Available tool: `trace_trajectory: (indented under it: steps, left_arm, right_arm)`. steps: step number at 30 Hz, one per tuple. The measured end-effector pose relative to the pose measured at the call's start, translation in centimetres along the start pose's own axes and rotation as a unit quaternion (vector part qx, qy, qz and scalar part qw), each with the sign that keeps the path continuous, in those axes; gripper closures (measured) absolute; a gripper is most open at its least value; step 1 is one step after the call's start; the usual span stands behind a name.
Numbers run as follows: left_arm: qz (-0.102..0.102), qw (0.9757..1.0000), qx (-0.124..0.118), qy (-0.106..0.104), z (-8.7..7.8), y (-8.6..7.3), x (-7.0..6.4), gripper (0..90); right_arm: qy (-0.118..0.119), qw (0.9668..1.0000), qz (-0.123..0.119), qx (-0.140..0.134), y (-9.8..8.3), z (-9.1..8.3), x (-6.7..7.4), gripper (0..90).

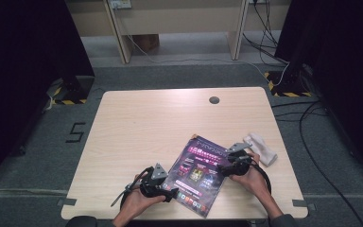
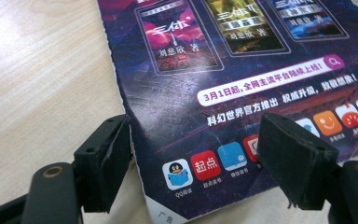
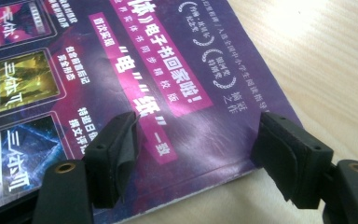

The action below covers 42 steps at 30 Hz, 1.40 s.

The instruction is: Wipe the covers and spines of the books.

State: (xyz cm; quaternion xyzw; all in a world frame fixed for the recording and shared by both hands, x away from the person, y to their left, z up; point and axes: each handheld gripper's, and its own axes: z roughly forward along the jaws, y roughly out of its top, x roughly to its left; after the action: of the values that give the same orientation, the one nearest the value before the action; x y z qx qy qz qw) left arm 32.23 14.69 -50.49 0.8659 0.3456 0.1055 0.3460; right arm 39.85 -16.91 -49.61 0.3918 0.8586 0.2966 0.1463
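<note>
A purple magazine [image 1: 198, 172] with printed book covers and app icons lies flat on the wooden table [image 1: 160, 118], near the front edge. My left gripper [image 1: 172, 193] is at its lower left corner. In the left gripper view the magazine [image 2: 223, 93] lies under the open left gripper [image 2: 196, 154], whose jaws straddle that corner without pressing on it. My right gripper [image 1: 222, 168] is at the magazine's right edge. The right gripper view shows the magazine [image 3: 135, 84] with its edge running between the spread jaws of the right gripper [image 3: 196, 144], which grips nothing.
A folded white cloth [image 1: 262, 149] lies just right of the magazine, beside the right hand. A round cable hole [image 1: 214, 100] sits near the table's far edge. Cables run over the floor at the right. The table's front edge is close under both hands.
</note>
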Motion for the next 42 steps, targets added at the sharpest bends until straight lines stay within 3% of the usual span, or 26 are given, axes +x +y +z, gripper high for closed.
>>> trace_trajectory:
  steps: [4,8,14,15,16,21,24,26,29,31,34,35,36,42]
  left_arm:
    - [-0.002,1.0000,0.003,-0.001,-0.1,-0.1,-0.5,25.3]
    - [-0.017,0.9998,0.001,-0.010,-0.1,-0.4,-0.8,25.3]
    - [-0.008,0.9998,0.002,-0.019,-0.1,-0.5,-2.3,25.3]
    - [-0.008,0.9998,0.002,-0.019,-0.1,-0.5,-2.3,25.4]
    - [0.009,0.9997,0.009,-0.022,0.0,-0.5,-2.6,25.8]
    - [0.022,0.9993,0.009,-0.027,0.1,-0.4,-3.3,30.6]
    - [0.022,0.9993,0.007,-0.030,0.1,-0.4,-3.4,31.2]
    - [0.019,0.9993,0.001,-0.032,0.0,-0.4,-3.2,31.6]
    - [0.018,0.9990,-0.021,-0.035,-0.2,-0.2,-3.2,32.7]
    - [0.019,0.9988,-0.025,-0.037,-0.3,-0.2,-3.2,32.1]
    - [0.012,0.9987,-0.027,-0.043,-0.2,-0.2,-3.0,32.1]
    - [0.012,0.9987,-0.027,-0.043,-0.2,-0.2,-3.0,32.4]
    - [0.014,0.9986,-0.025,-0.045,-0.1,-0.3,-3.1,32.3]
    - [0.026,0.9986,-0.017,-0.043,0.0,-0.3,-3.4,31.7]
  right_arm:
    - [-0.001,1.0000,-0.007,0.004,0.8,0.5,-0.4,32.9]
    - [-0.005,1.0000,-0.006,0.003,1.3,0.9,-0.7,33.0]
    - [-0.011,0.9999,0.008,-0.004,1.9,1.5,-1.3,33.3]
    - [-0.016,0.9998,0.005,-0.005,2.0,1.6,-1.3,33.5]
    - [-0.022,0.9997,-0.003,-0.007,2.2,1.7,-1.3,33.9]
    - [-0.059,0.9978,-0.028,-0.014,2.8,2.2,-0.8,35.9]
    - [-0.064,0.9974,-0.029,-0.014,3.0,2.2,-0.7,36.4]
    - [-0.059,0.9978,-0.026,-0.014,2.9,2.2,-0.8,37.3]
    - [-0.033,0.9993,0.003,-0.017,2.8,1.8,-1.0,35.1]
    - [-0.030,0.9991,0.005,-0.031,2.8,1.1,-1.0,35.1]
    - [-0.008,0.9994,0.020,-0.026,2.5,0.5,-0.7,34.9]
    - [-0.008,0.9994,0.020,-0.026,2.5,0.5,-0.7,34.9]
    - [0.011,0.9994,0.023,-0.024,2.0,0.4,-0.3,34.9]
    - [0.014,0.9999,-0.001,-0.005,1.6,1.2,0.8,32.8]
